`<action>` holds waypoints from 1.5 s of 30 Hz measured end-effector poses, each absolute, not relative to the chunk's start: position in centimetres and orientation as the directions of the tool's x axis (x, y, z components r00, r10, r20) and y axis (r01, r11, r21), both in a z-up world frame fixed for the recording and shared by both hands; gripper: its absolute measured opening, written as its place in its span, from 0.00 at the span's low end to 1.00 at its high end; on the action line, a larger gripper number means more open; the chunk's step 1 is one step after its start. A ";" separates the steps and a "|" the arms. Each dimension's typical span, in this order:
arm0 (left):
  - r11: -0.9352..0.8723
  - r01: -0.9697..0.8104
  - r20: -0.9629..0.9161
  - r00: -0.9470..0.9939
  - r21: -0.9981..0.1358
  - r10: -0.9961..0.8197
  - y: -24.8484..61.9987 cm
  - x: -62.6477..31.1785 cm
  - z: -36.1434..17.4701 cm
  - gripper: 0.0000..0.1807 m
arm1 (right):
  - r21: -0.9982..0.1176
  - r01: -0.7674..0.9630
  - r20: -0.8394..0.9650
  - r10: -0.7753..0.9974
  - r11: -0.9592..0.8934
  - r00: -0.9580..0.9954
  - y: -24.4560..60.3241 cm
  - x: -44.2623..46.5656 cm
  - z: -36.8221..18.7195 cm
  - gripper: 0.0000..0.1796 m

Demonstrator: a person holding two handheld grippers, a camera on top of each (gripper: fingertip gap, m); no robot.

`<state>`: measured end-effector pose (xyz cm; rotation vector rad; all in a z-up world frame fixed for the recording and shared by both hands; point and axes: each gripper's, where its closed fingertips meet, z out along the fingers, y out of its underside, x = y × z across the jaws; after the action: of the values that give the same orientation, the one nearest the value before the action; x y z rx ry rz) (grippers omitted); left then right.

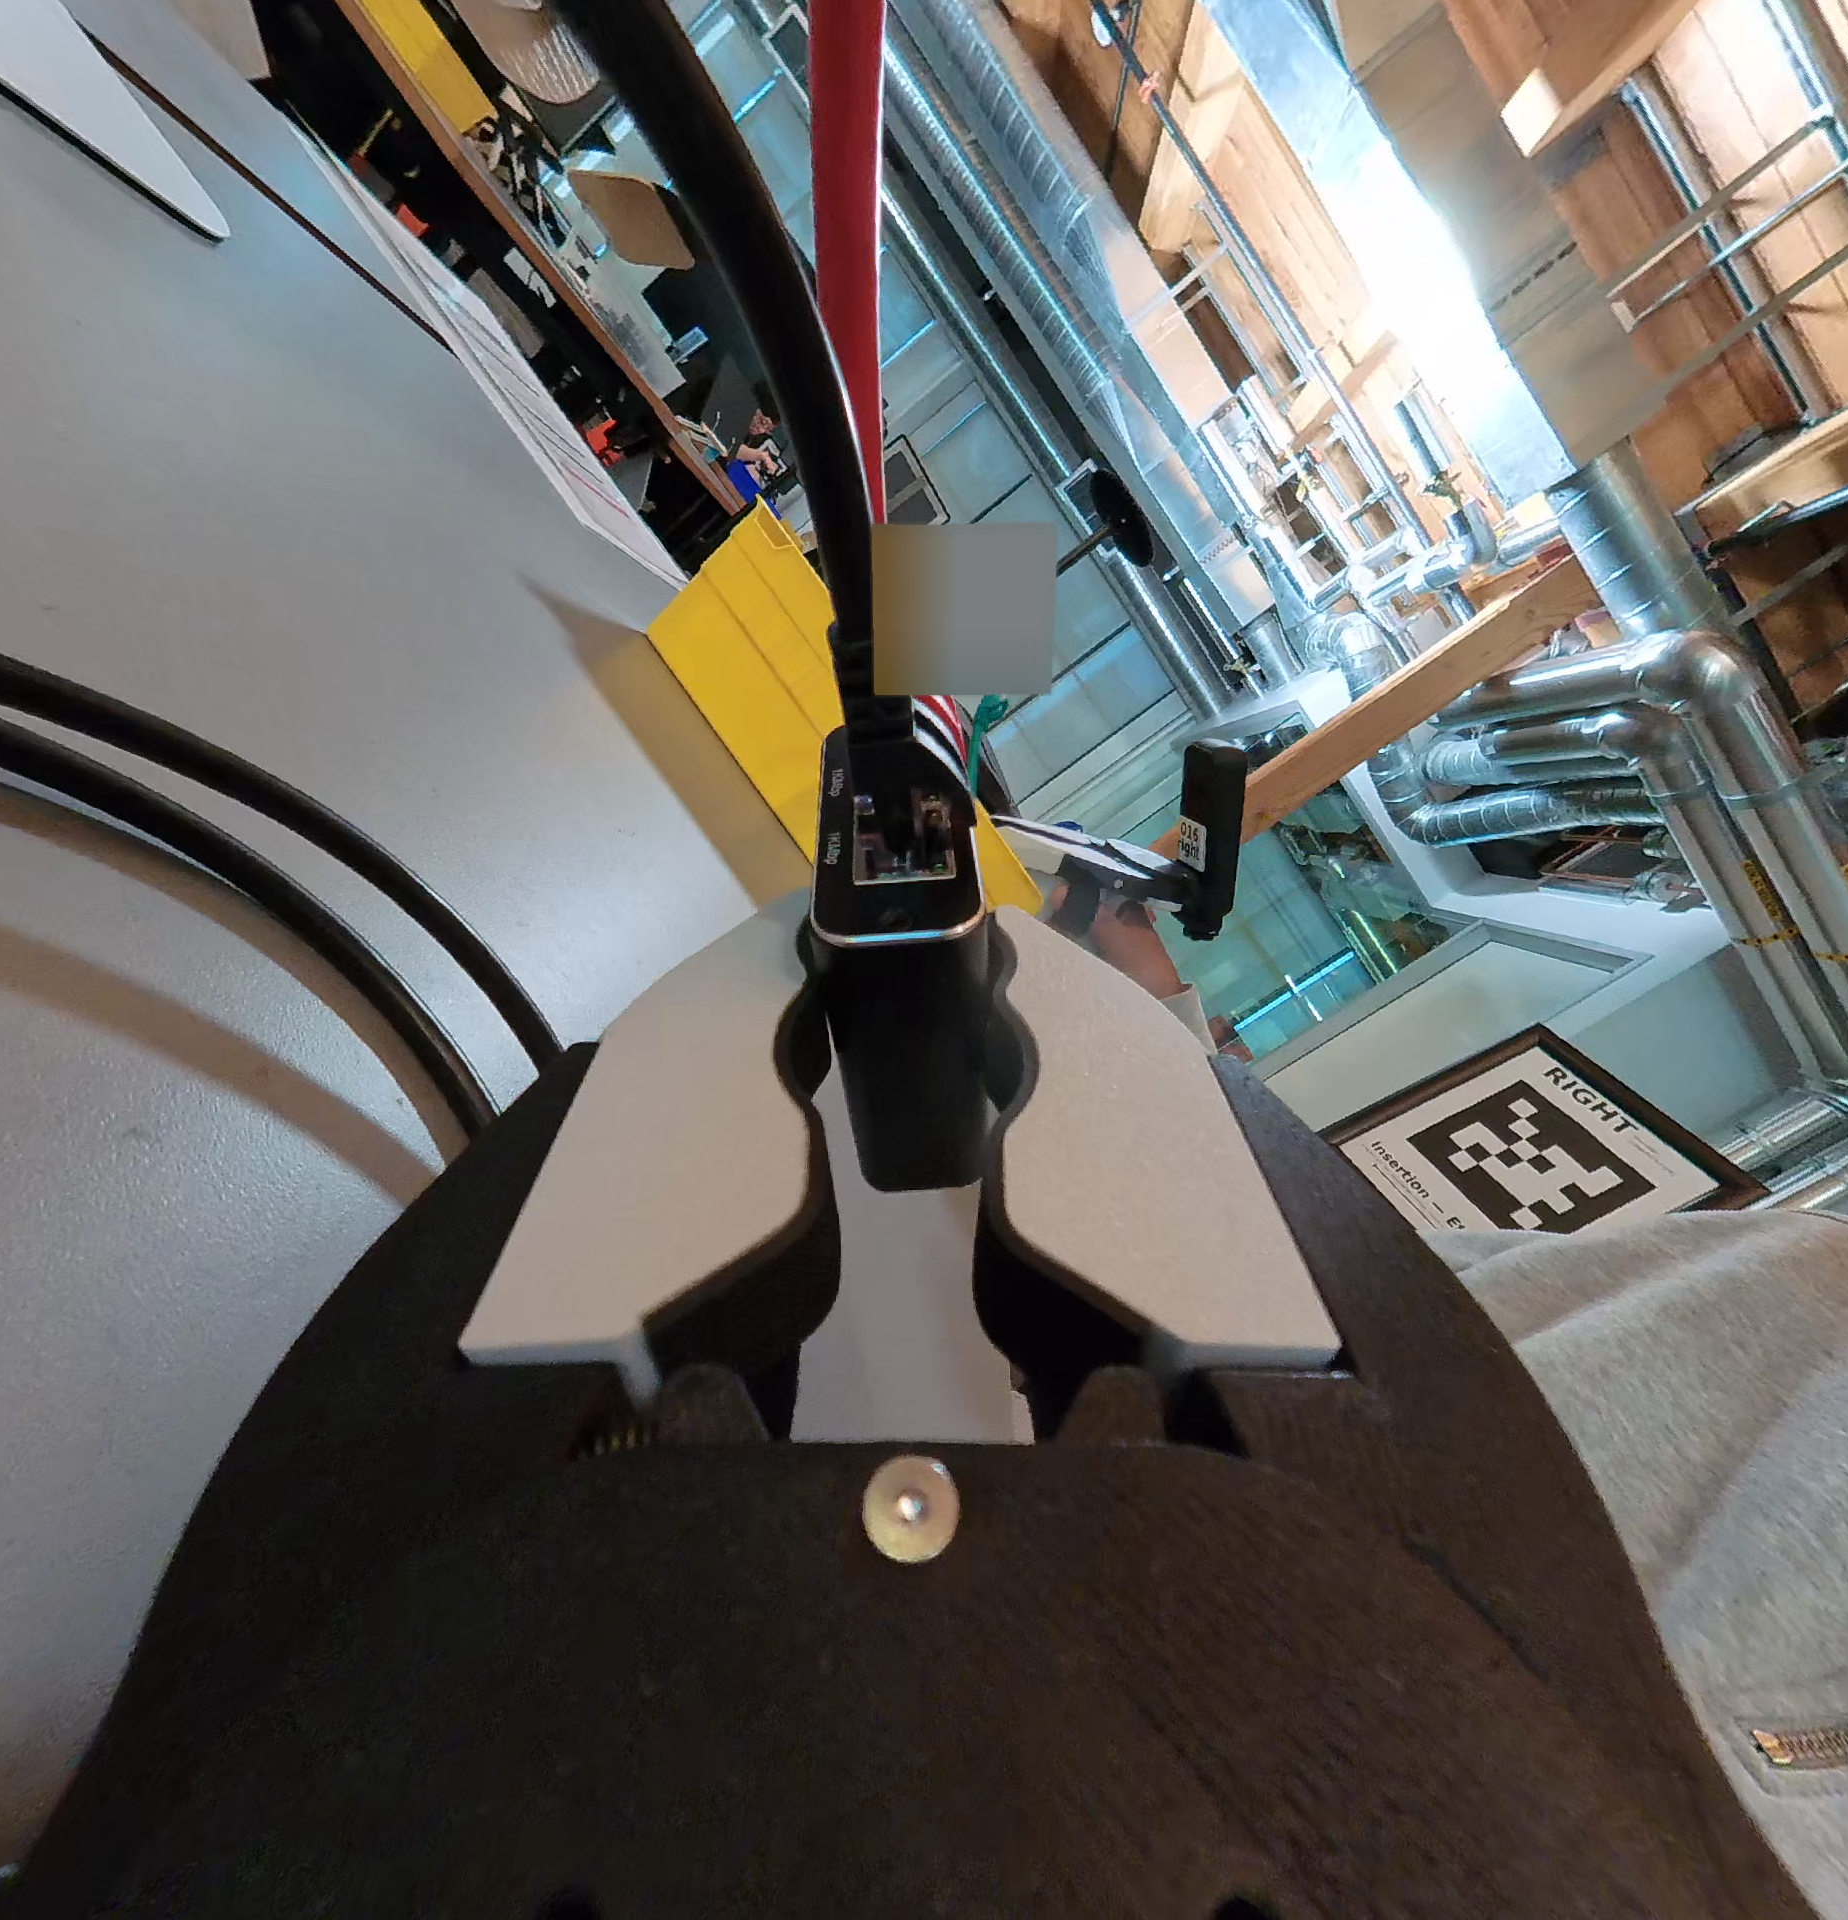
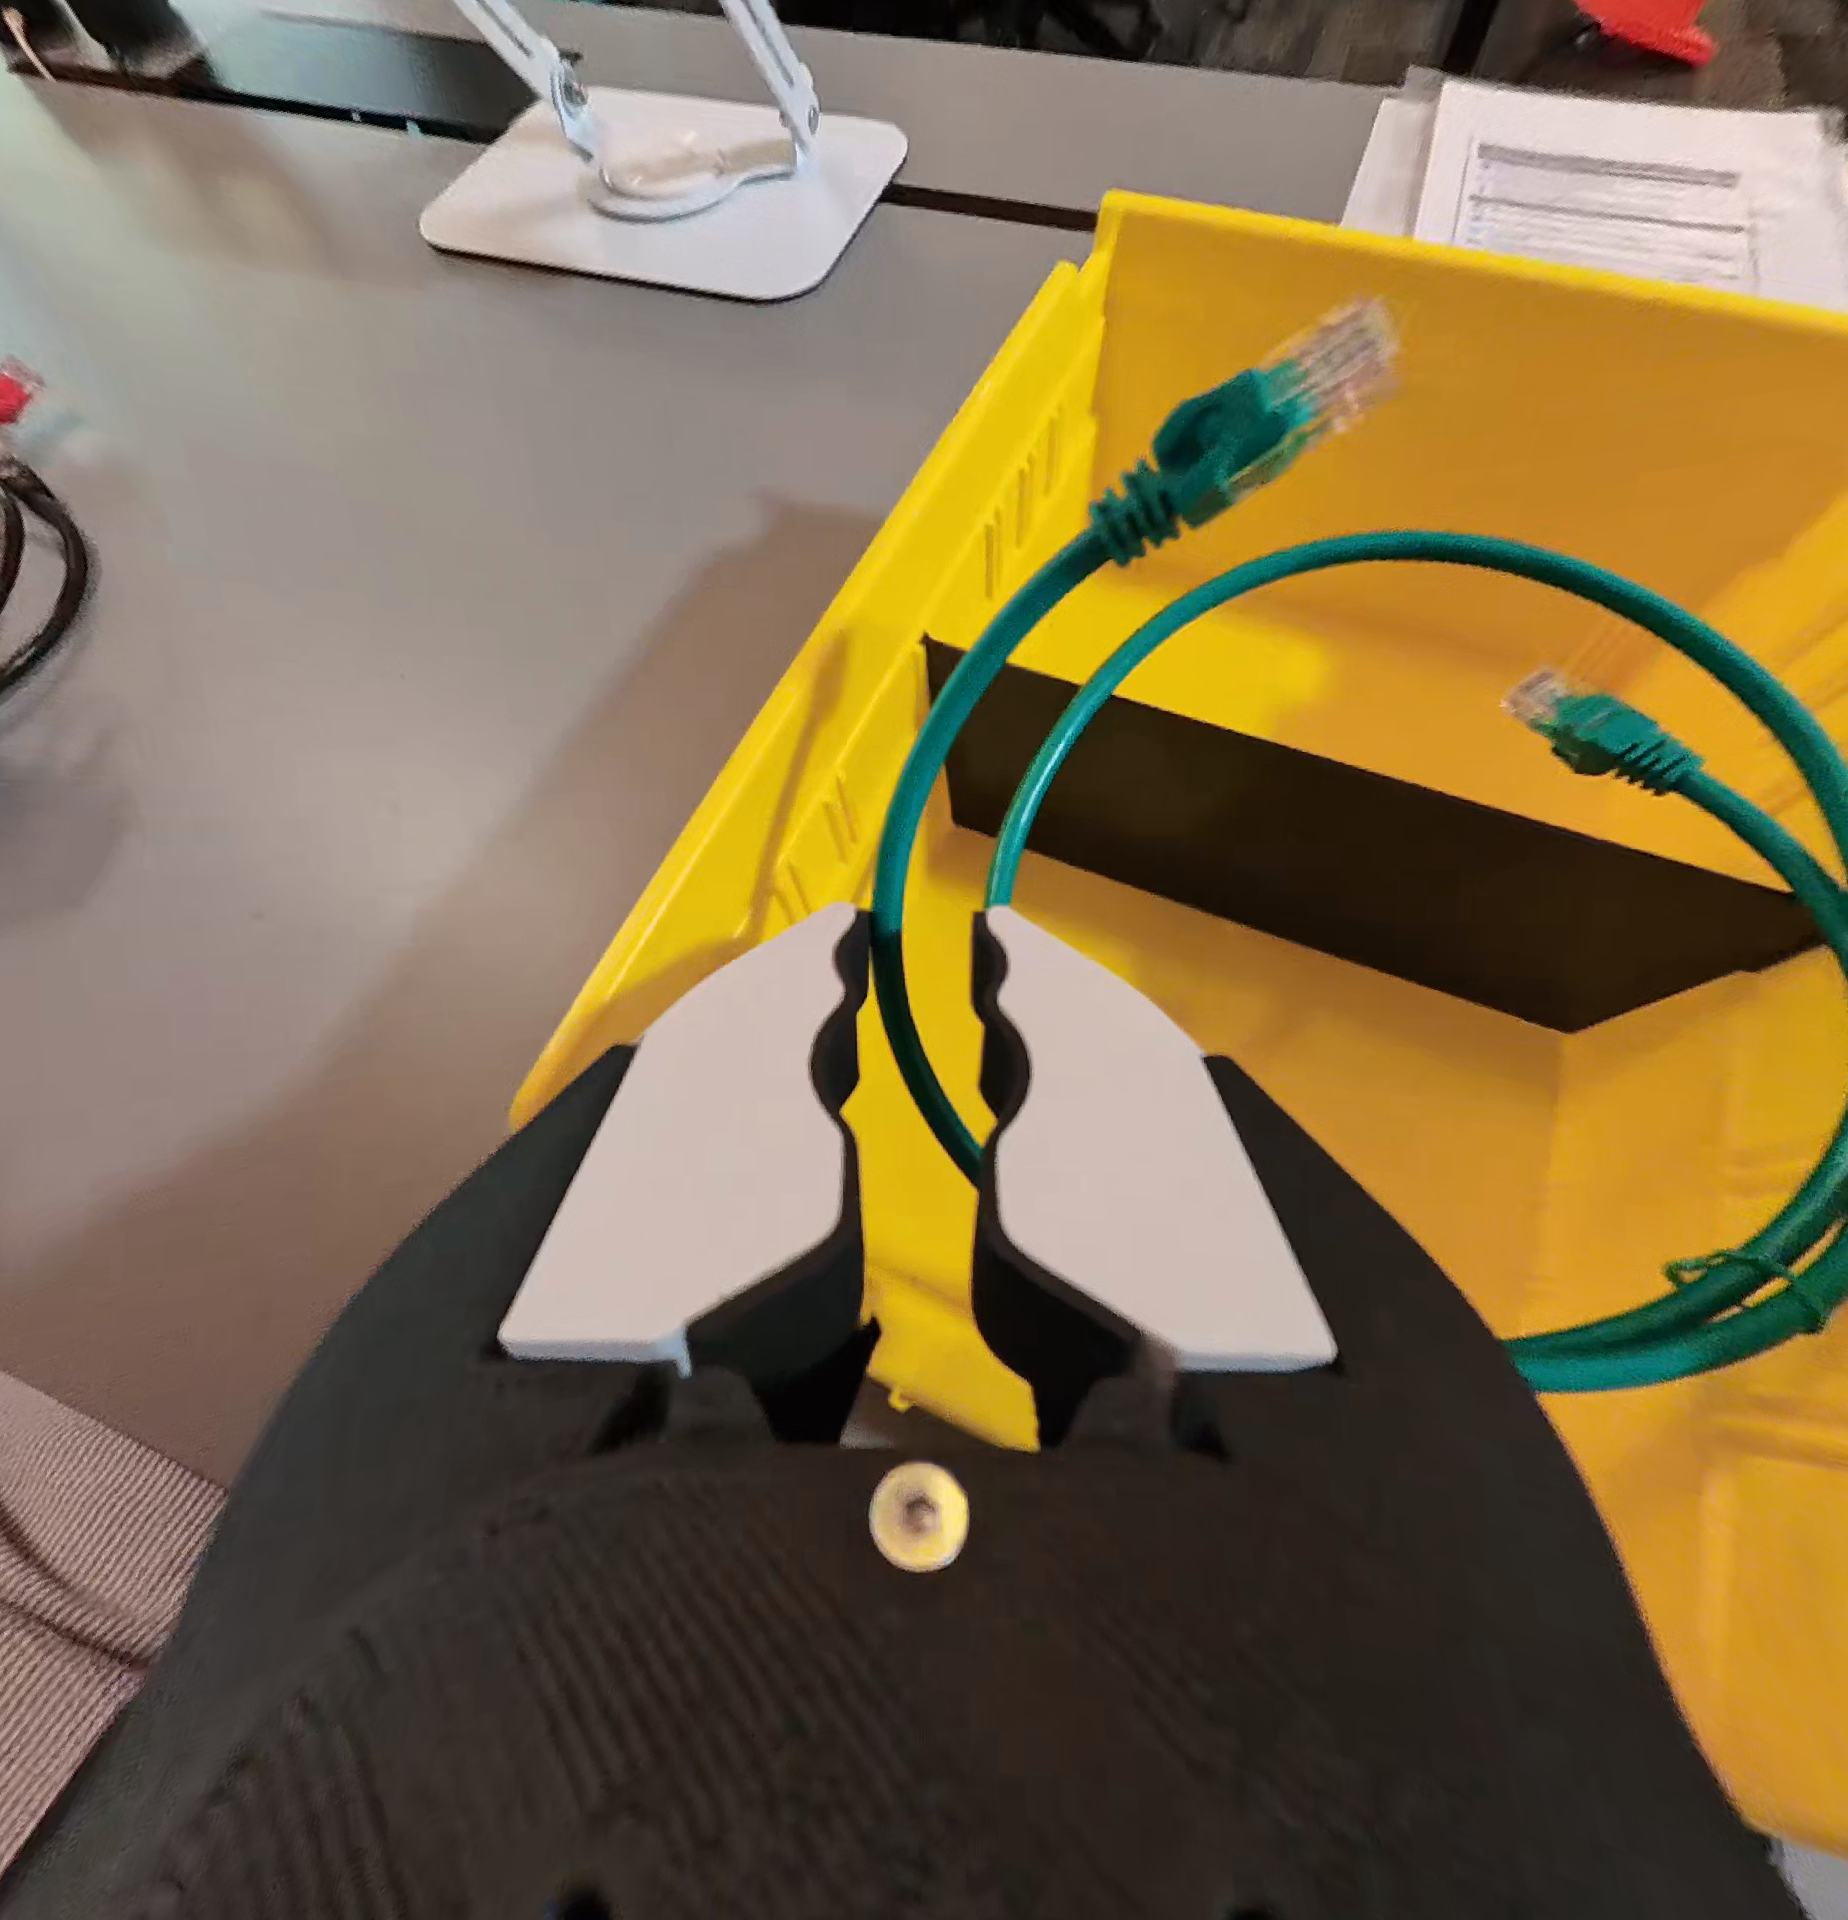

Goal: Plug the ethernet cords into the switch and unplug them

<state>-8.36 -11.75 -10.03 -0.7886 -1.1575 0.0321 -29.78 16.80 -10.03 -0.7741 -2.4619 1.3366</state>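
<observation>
1. Two cords already sit in the small black box-shaped switch (image 1: 899, 997): a thick black round cord (image 1: 795, 436) and a flat red cord (image 1: 847, 260), both rising from its port face. Your left claw (image 1: 904, 935) is clamped on the switch body, holding it off the grey tabletop (image 1: 224, 520).
2. That switch looks light, hard and smooth-sided, so it may twist in the grip when a plug is pushed in; hold it by its long flanks, as now.
3. One thin green ethernet cord (image 2: 1419, 551) lies coiled in the yellow plastic bin (image 2: 1522, 364), tied with a green twist near the coil's lower edge. It should be limp and springy; the clear plugs are small with a fragile latch. Take it by the ribbed green boot (image 2: 1200, 457) just behind the plug.
4. Your right claw (image 2: 920, 925) stands apart over the bin's near wall, a loop of cord showing between its fingers, gripping nothing.
5. A black divider (image 2: 1367, 831) crosses the bin.
</observation>
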 end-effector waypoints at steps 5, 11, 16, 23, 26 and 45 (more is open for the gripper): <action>0.737 0.365 0.805 0.431 -0.569 0.408 -11.7 -8.4 -10.1 0.14 | -0.785 0.316 0.058 0.571 0.532 -0.819 17.5 -30.2 -11.0 0.20; 0.737 0.366 0.806 0.430 -0.568 0.407 -11.8 -8.4 -10.1 0.14 | -0.844 0.252 0.139 0.645 0.474 -0.751 19.0 -31.9 -8.7 0.19; 0.739 0.366 0.807 0.431 -0.565 0.403 -11.8 -8.4 -10.1 0.14 | -0.817 0.203 0.343 0.737 0.540 -0.583 23.2 -34.9 -8.3 0.20; 0.740 0.367 0.808 0.431 -0.564 0.402 -11.8 -8.4 -10.1 0.14 | -0.739 0.233 0.479 0.736 0.632 -0.479 25.7 -36.3 -9.5 0.19; 0.740 0.367 0.808 0.432 -0.563 0.401 -11.8 -8.4 -10.0 0.14 | -0.692 0.301 0.500 0.737 0.656 -0.456 26.9 -36.5 -10.5 0.10; 0.741 0.369 0.810 0.431 -0.561 0.398 -11.8 -8.4 -10.1 0.14 | -0.673 0.381 0.468 0.764 0.634 -0.444 28.1 -37.2 -12.2 0.07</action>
<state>-8.39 -11.80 -10.05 -0.7810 -1.1581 0.0208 -37.16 28.13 -12.24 -0.8924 -2.0663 0.6181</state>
